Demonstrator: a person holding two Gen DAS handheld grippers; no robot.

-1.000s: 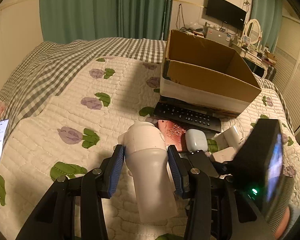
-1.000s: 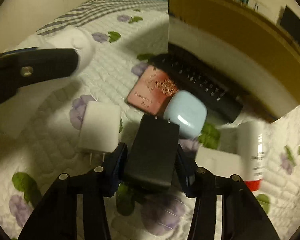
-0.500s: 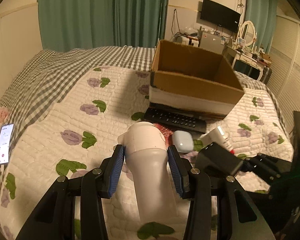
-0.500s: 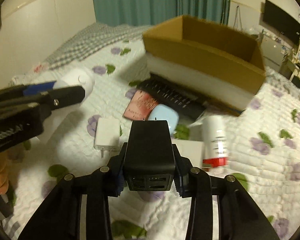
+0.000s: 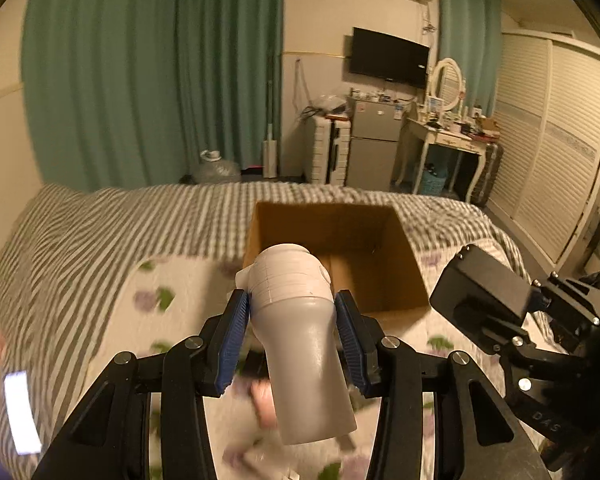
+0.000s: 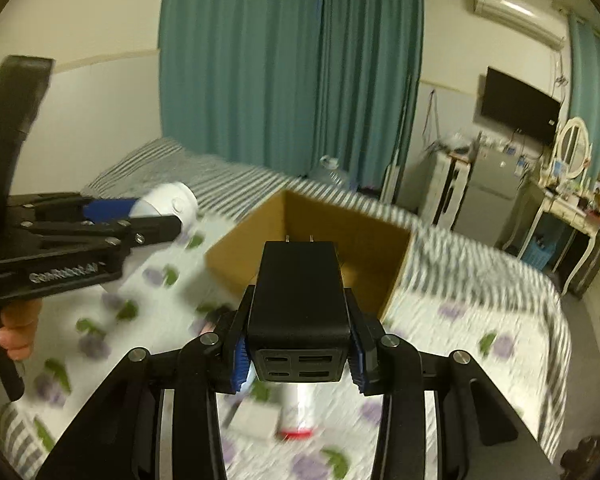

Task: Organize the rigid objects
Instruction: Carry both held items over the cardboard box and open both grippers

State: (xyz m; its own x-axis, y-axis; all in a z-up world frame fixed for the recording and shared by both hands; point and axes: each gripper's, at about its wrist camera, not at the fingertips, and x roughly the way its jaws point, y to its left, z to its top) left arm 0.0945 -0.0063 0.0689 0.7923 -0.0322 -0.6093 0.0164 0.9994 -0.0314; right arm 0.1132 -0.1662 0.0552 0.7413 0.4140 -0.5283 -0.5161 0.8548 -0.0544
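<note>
Both your tongs are loaded: your left gripper (image 5: pixel 292 334) clamps its blue pads on the white hair dryer (image 5: pixel 296 312) across the body, nozzle end toward the camera, and your right gripper (image 6: pixel 298 346) is closed on the black charger block (image 6: pixel 298 296), prongs pointing away. A second ago both pieces sat low among the clutter on the quilt; now you have lifted them clear, and the view looks down over the bed toward the cardboard box (image 5: pixel 384 296). That suggests the pick-up is done and the carry is under way, with the drop still ahead. Below and nearest you, blurred leftovers remain on the floral quilt (image 6: pixel 460 344): a white tube with a red cap (image 6: pixel 298 412) and a flat white box (image 6: pixel 256 420) just beside it. Farther off, the open box rests on the bed, and what you can see of its floor is bare. On the far left a lit phone (image 5: pixel 20 416) lies at the quilt's edge.
</note>
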